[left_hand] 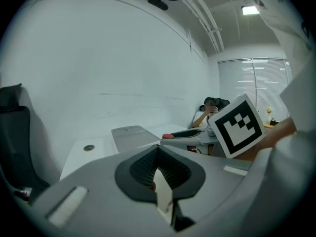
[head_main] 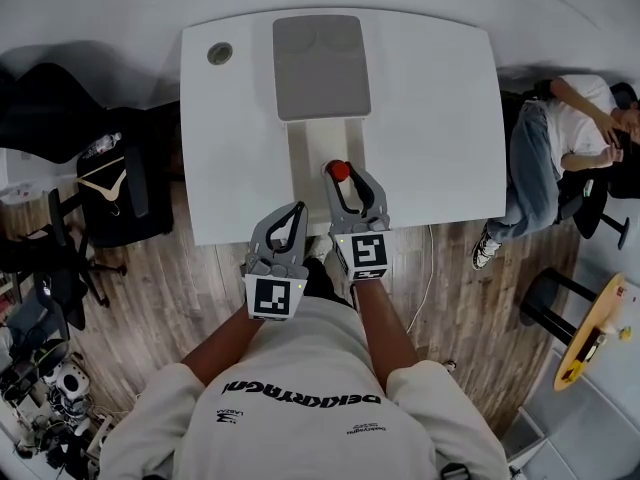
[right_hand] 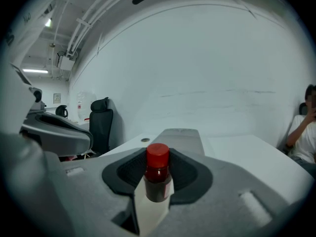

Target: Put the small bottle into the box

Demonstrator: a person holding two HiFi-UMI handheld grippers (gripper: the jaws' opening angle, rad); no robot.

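Red-capped small bottle (right_hand: pixel 158 177) stood upright, pinched by the right gripper (head_main: pixel 347 183) over the near end of the open white box (head_main: pixel 310 153) on the tabletop (head_main: pixel 440 118), while the left gripper (head_main: pixel 296 211), pressed together and empty, waited beside it.

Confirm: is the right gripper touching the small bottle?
Touching. In the right gripper view, the right gripper has its jaws pressed on both sides of the small bottle, with no gap.

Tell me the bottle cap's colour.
Red cap on the small bottle; clearest in right gripper view.
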